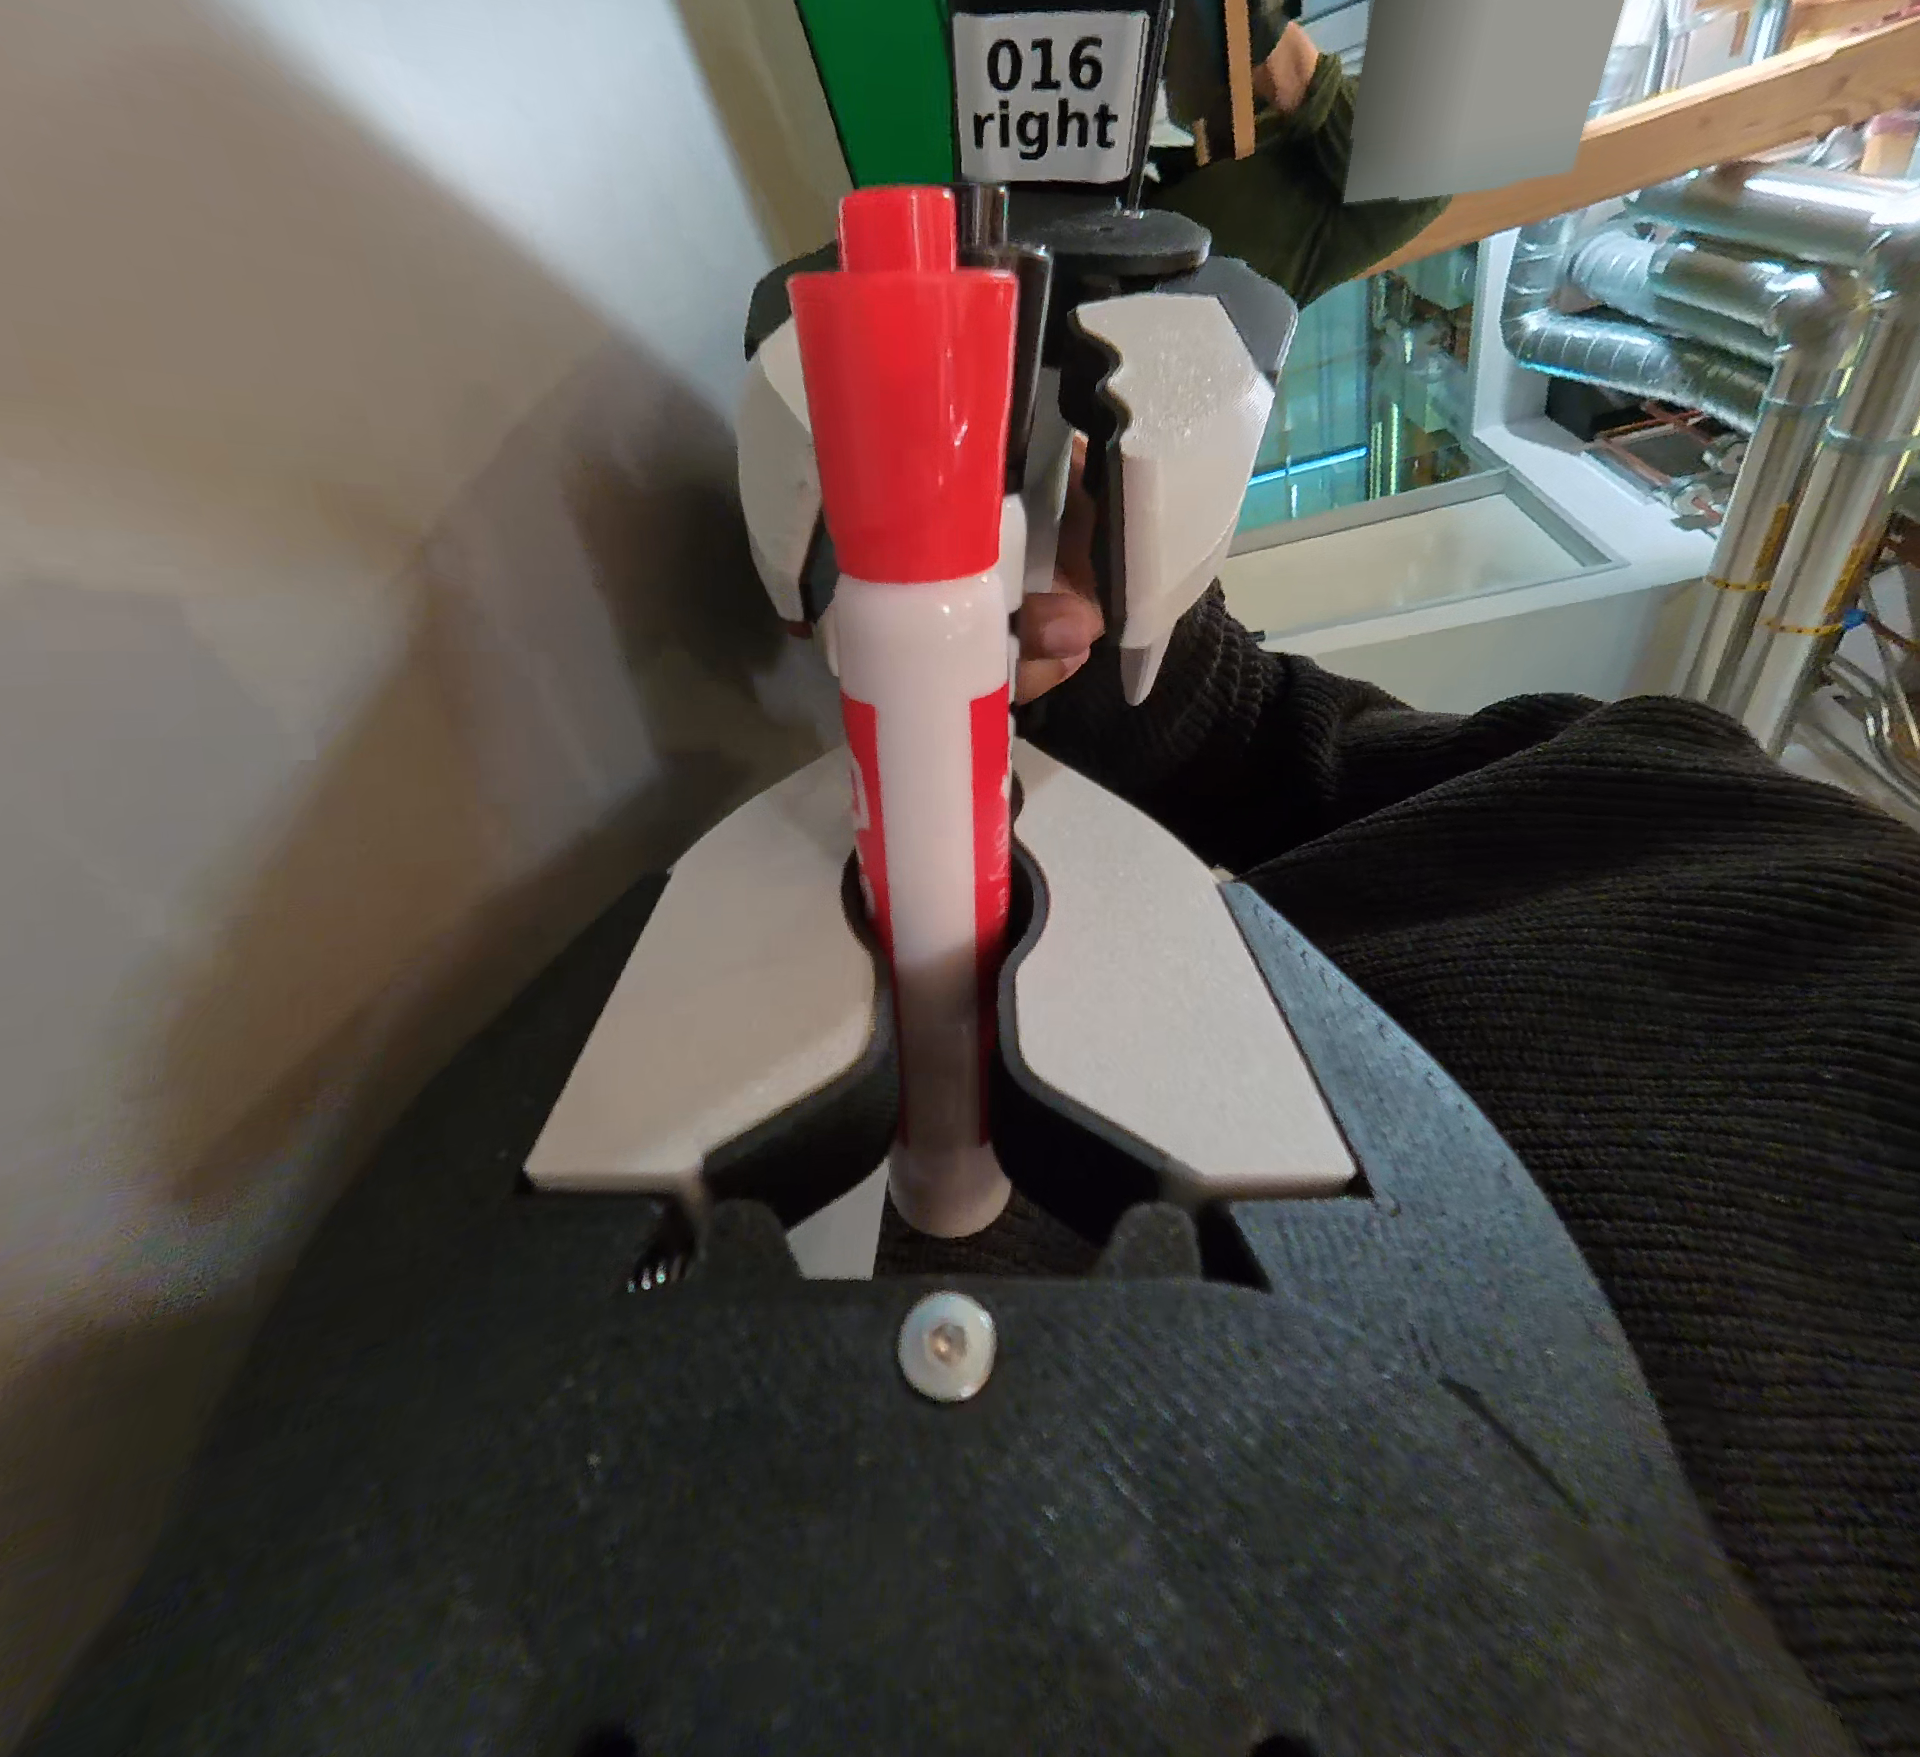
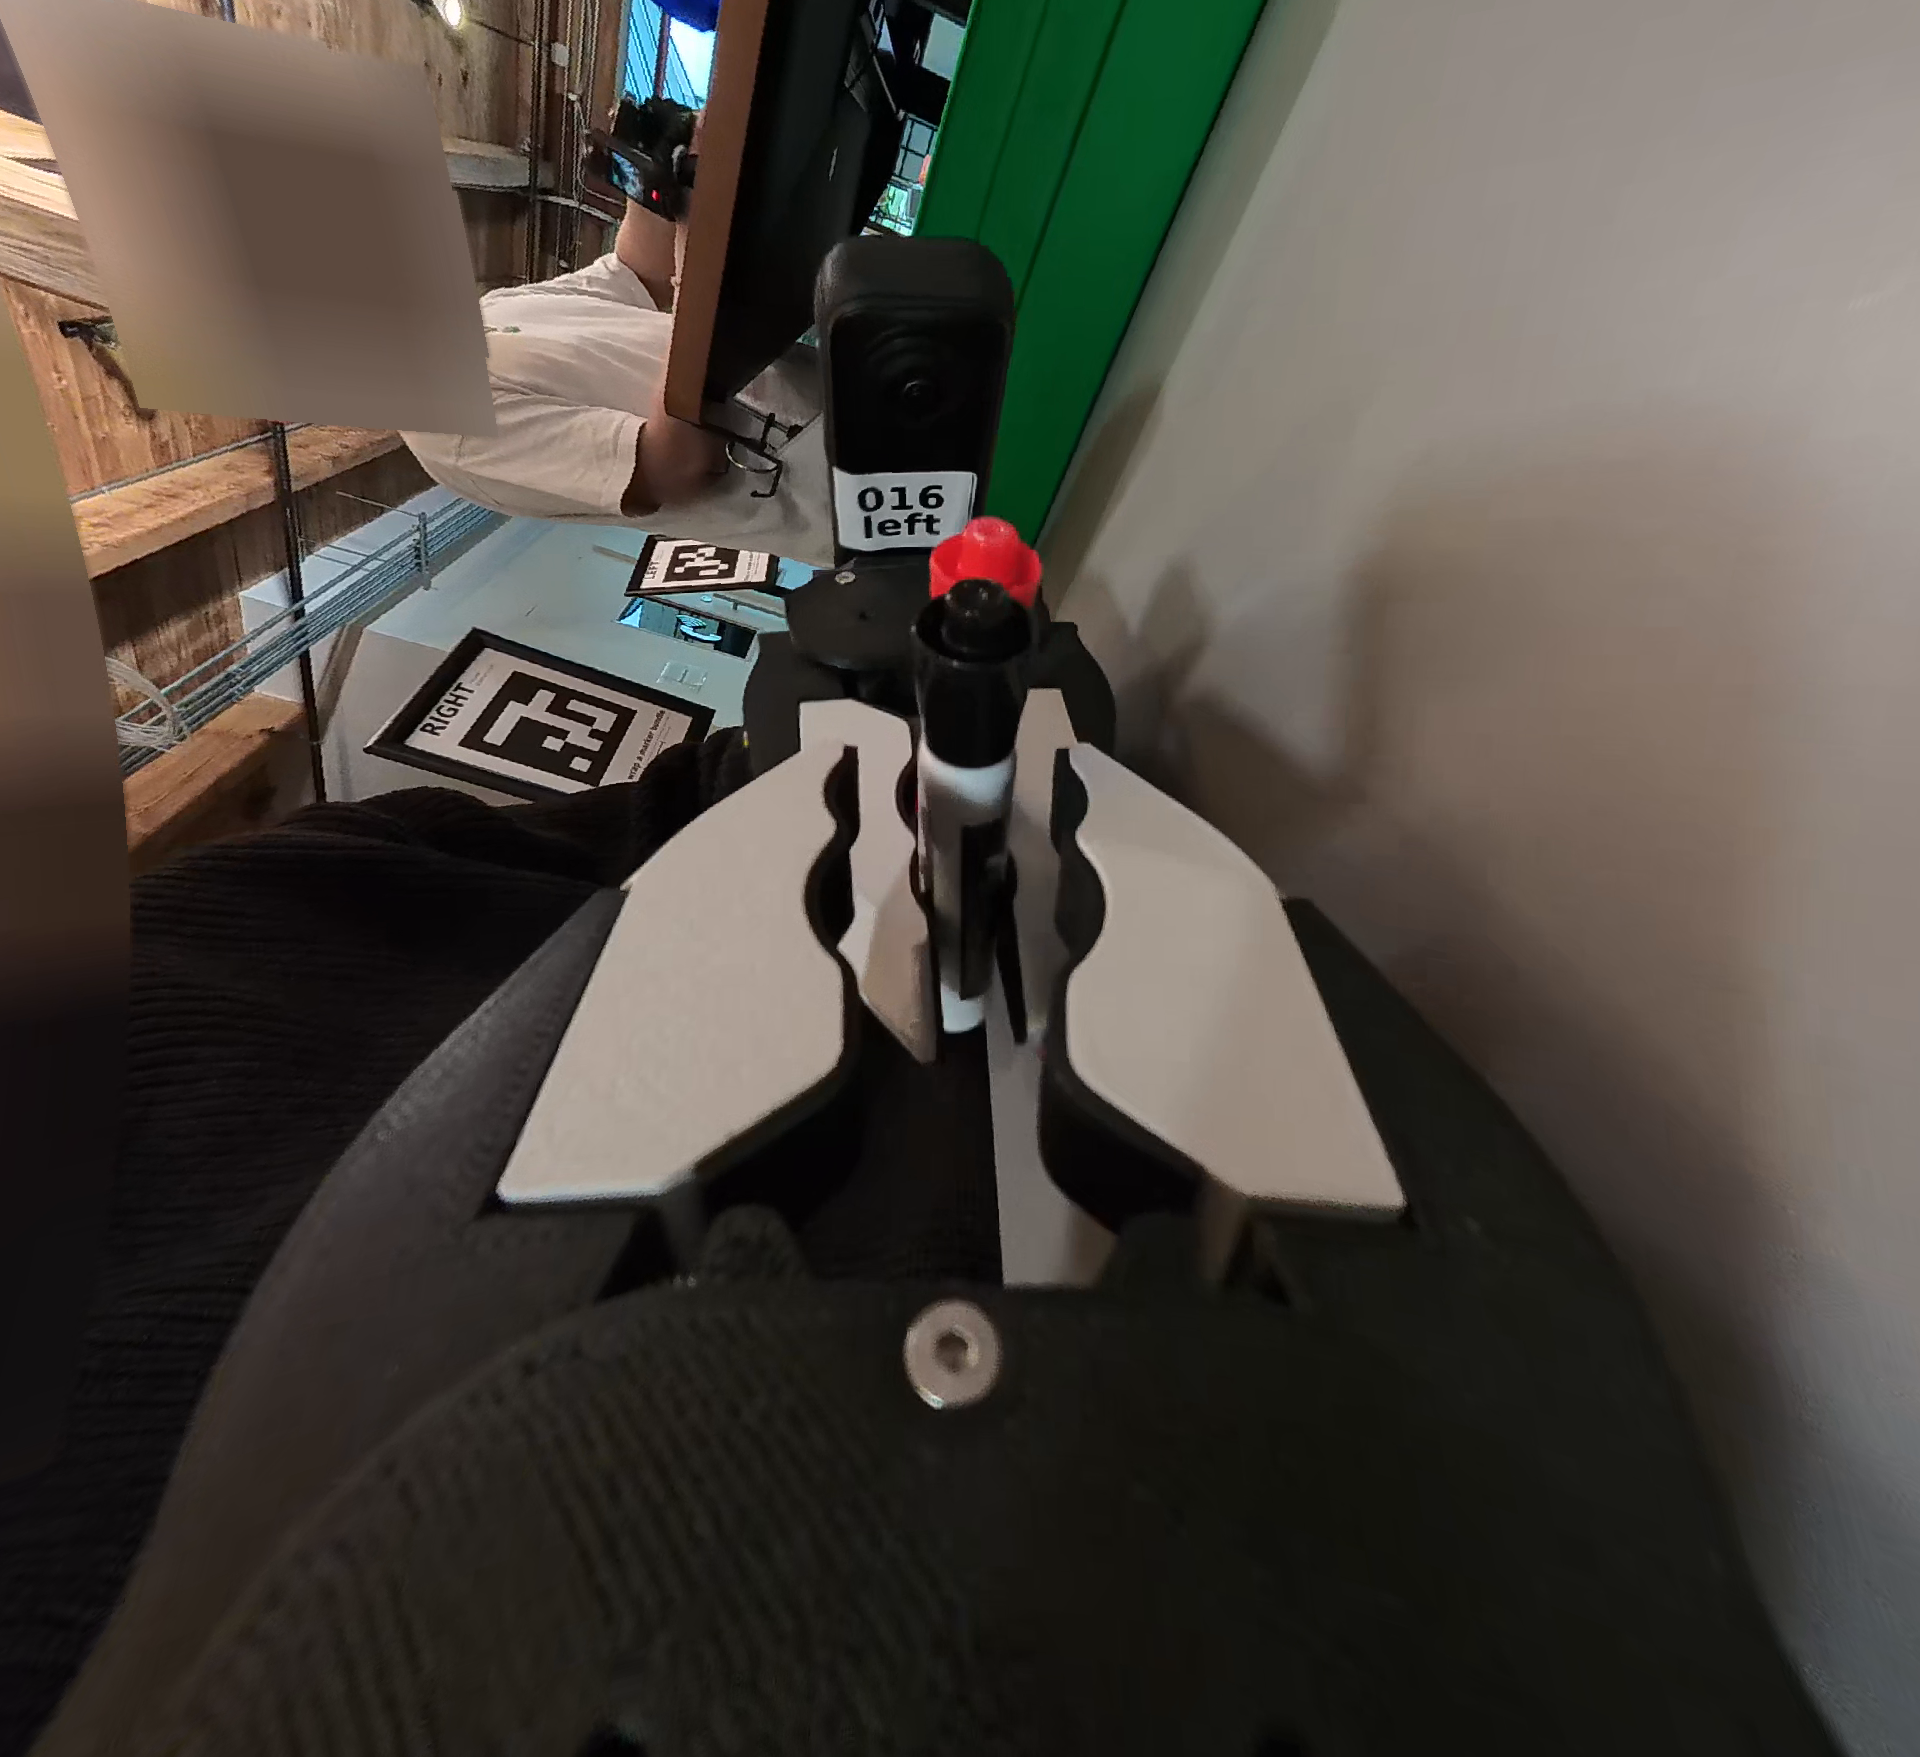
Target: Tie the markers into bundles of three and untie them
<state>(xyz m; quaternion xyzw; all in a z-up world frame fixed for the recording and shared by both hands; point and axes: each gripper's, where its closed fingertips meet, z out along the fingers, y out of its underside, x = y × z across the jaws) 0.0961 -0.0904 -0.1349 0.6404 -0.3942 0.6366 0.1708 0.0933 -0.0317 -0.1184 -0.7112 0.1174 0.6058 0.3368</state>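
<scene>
The left gripper (image 1: 940, 876) is closed on the white barrel of a red-capped marker (image 1: 914, 585), held in the air, on no surface, with a black-capped marker (image 2: 964, 793) alongside it. The right gripper (image 2: 956, 834) faces it, jaws spread wide around the markers' capped ends and gripping nothing. The markers look light, rigid and glossy, likely slippery; the barrel middle seems the safest hold.

hand-held gripper (image 1: 940, 886) clamping red-capped marker (image 1: 914, 585)

Green panel (image 2: 1091, 180) against a pale wall (image 2: 1558, 357) (framed marker card (image 2: 540, 720) nearby).
</scene>
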